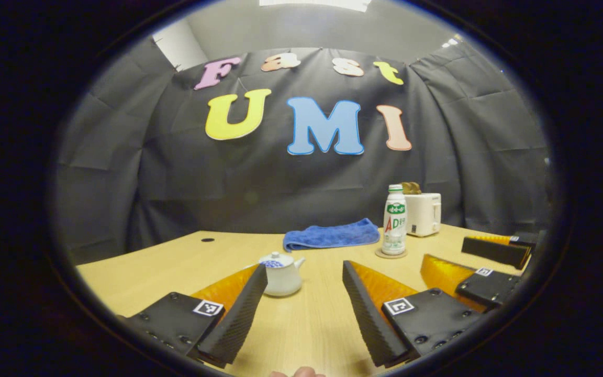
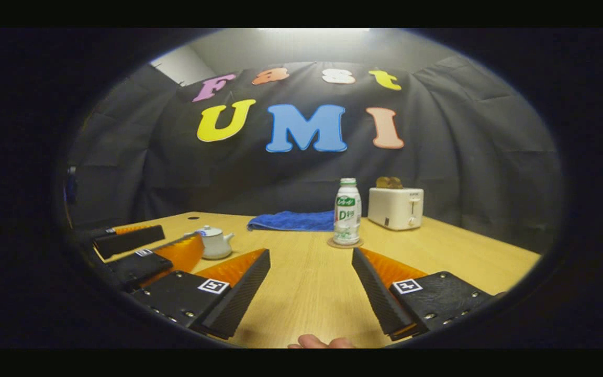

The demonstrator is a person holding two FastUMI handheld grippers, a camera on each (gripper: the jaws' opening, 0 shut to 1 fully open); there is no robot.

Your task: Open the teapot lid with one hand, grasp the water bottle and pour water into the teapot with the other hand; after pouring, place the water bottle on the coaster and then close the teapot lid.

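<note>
Nothing had been grasped yet, so the sensible start was to bring the left gripper (image 1: pixel 304 283) straight forward and down onto the lid knob of the teapot (image 1: pixel 280 274), closing gently (a small knob slips easily). Both grippers stood spread wide and empty above the table (image 2: pixel 464 246). In the left gripper view the teapot sat just beyond the fingertips, nearer the left one, while the water bottle (image 2: pixel 347 211) stood upright on its coaster (image 2: pixel 344 243), well ahead of the right gripper (image 2: pixel 311 267).

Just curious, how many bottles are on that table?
1: a water bottle stands upright on a coaster, between the blue towel and the toaster. Others could be out of frame.
</note>
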